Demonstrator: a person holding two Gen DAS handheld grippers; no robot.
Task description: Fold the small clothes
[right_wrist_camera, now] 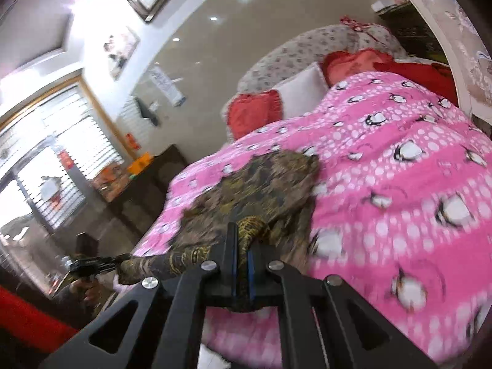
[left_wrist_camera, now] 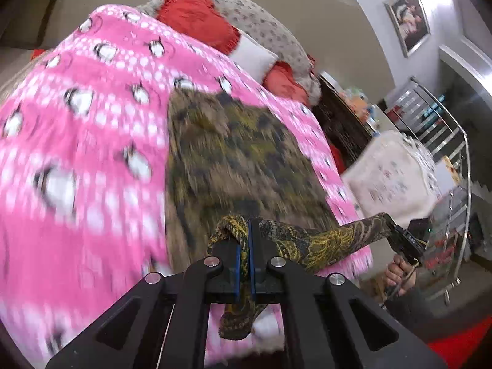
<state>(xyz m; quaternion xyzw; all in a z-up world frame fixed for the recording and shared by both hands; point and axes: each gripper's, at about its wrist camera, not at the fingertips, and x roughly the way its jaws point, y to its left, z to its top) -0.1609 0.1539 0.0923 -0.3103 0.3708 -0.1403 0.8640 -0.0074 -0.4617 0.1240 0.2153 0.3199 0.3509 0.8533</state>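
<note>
A dark olive and gold patterned garment (left_wrist_camera: 233,153) lies spread on a pink penguin-print bedspread (left_wrist_camera: 77,123). My left gripper (left_wrist_camera: 245,233) is shut on one near corner of the garment's edge. My right gripper (right_wrist_camera: 243,240) is shut on the other near corner. The garment's near edge (left_wrist_camera: 323,240) stretches taut between the two grippers above the bed's foot. The right gripper also shows in the left wrist view (left_wrist_camera: 406,240), and the left gripper in the right wrist view (right_wrist_camera: 92,264). The garment (right_wrist_camera: 255,184) and the bedspread (right_wrist_camera: 399,169) show in the right wrist view too.
Red and white pillows (left_wrist_camera: 196,15) lie at the head of the bed against a spotted headboard (left_wrist_camera: 261,21). A dark cabinet (right_wrist_camera: 138,190) with clutter stands beside the bed. A metal rack (left_wrist_camera: 446,141) and a white bundle (left_wrist_camera: 396,172) are near the bed's foot.
</note>
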